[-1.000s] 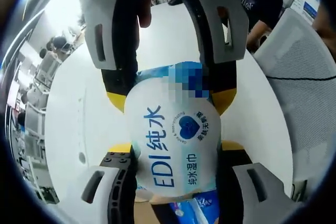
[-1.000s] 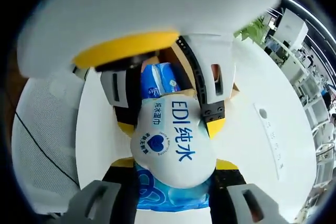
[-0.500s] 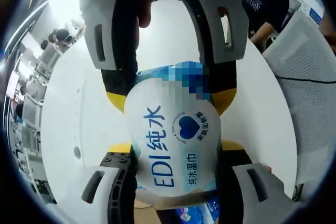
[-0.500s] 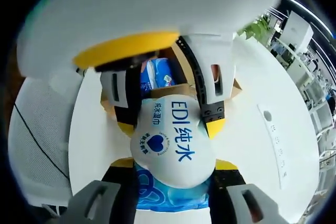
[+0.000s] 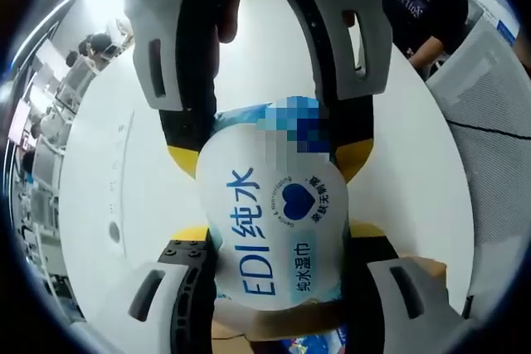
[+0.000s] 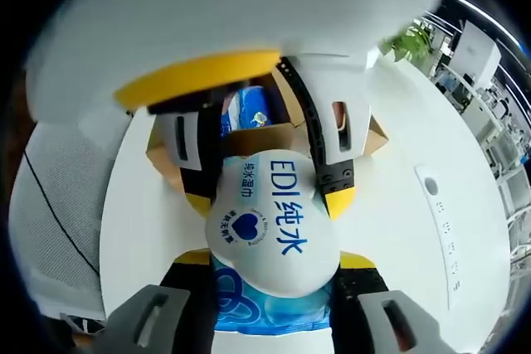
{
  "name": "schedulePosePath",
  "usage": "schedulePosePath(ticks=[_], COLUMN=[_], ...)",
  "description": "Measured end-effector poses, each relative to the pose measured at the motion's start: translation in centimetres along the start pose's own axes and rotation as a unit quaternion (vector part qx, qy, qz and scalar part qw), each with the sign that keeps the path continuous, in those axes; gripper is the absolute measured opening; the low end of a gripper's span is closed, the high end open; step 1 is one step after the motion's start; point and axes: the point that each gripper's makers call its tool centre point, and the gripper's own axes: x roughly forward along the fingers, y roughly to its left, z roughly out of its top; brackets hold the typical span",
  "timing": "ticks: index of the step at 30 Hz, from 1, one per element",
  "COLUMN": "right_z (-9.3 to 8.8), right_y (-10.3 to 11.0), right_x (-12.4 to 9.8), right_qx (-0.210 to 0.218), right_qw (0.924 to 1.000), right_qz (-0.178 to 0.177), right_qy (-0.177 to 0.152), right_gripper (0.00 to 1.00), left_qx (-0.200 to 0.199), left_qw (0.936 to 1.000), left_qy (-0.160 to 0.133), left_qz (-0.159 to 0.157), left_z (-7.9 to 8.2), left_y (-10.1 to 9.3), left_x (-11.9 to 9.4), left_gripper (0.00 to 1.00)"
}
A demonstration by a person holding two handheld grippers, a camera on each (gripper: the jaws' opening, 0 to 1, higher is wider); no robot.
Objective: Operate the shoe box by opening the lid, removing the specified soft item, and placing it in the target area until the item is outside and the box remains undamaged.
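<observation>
We hold the soft white-and-blue pack of wet wipes [image 5: 278,238] between both tools, above the round white table [image 5: 124,205]: the left gripper [image 5: 274,242] is clamped on one end of it, the right gripper [image 6: 274,267] on the other, yellow pads pressed into the plastic from either side. In the right gripper view the open brown cardboard shoe box [image 6: 249,134] sits on the table beyond the pack, on the far side of it, with a second blue pack [image 6: 247,109] lying inside. In the left gripper view a strip of the same brown card shows just under the near end of the pack.

We judge the lifting-out all but done and the carry to the target area in hand: the pack looks clear of the box walls. The next move calls for both tools to travel together, keeping the pack level so that it neither stretches nor sags, clearing the box flaps, then lowering to bare table and parting the jaws there. A person in a dark shirt [image 5: 415,6] stands at the far edge.
</observation>
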Motion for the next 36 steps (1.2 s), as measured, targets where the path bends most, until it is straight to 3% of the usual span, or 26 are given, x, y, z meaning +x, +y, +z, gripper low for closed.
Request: schedulePosePath(ticks=[24,36], right_z=[-0.9,-1.9], right_y=[-0.6,-0.7], right_x=[2.1,2.2], right_qx=[-0.012,-0.008], right_qw=[0.9998,0.9999], right_qz=[0.013,0.011], right_qy=[-0.014,-0.005], right_gripper=[0.51,0.46], left_qx=[-0.013,0.0], left_qw=[0.9998,0.9995], left_qy=[0.017,0.029], left_qz=[0.004,0.01], left_z=[-1.2,-1.5], left_y=[0.4,0.4], left_x=[1.9,2.7], left_gripper=[0.59,0.58])
